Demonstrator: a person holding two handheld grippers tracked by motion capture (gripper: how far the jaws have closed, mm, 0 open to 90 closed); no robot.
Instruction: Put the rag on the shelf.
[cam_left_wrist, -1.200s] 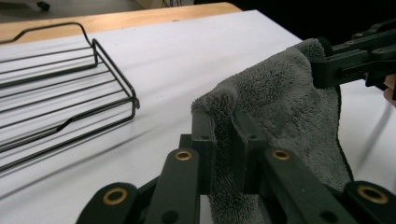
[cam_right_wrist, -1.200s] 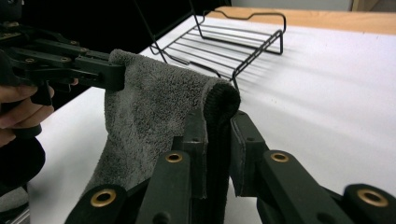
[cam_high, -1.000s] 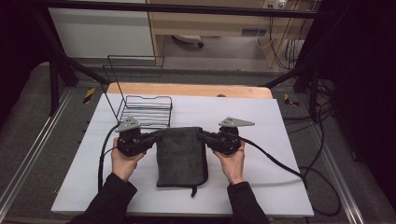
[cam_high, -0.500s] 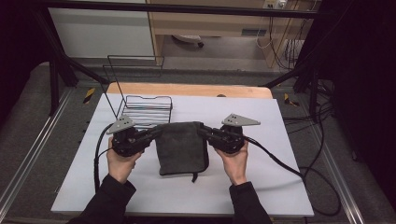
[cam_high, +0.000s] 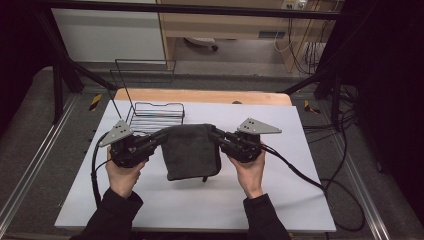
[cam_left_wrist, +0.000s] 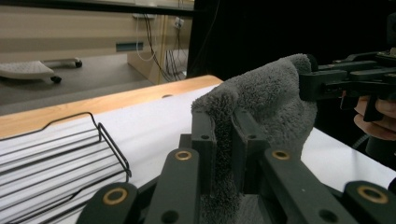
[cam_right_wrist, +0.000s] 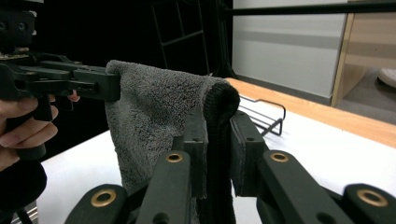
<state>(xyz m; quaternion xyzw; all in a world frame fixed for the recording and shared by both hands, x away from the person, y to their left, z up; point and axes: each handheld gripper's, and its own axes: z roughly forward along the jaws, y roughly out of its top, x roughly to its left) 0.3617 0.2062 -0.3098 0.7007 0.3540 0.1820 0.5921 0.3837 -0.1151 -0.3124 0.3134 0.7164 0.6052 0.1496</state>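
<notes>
1. White sheet (cam_high: 200, 200) covers the bench (cam_high: 200, 96) nearest the person; its wooden far edge shows beyond.
2. Above the sheet hangs the grey towel (cam_high: 192, 150), held by its two upper corners, lower edge near or on the sheet.
3. Left tool (cam_high: 161, 136) is clamped on the left corner, right tool (cam_high: 216, 135) on the right; both nearly closed, cloth between the jaws.
4. Step, as I judge it: carrying the folded towel. Next likely calls for moving both hands together to the wire rack (cam_high: 155, 115) just behind.
5. Beyond: grey floor, a cabinet, cables.
</notes>
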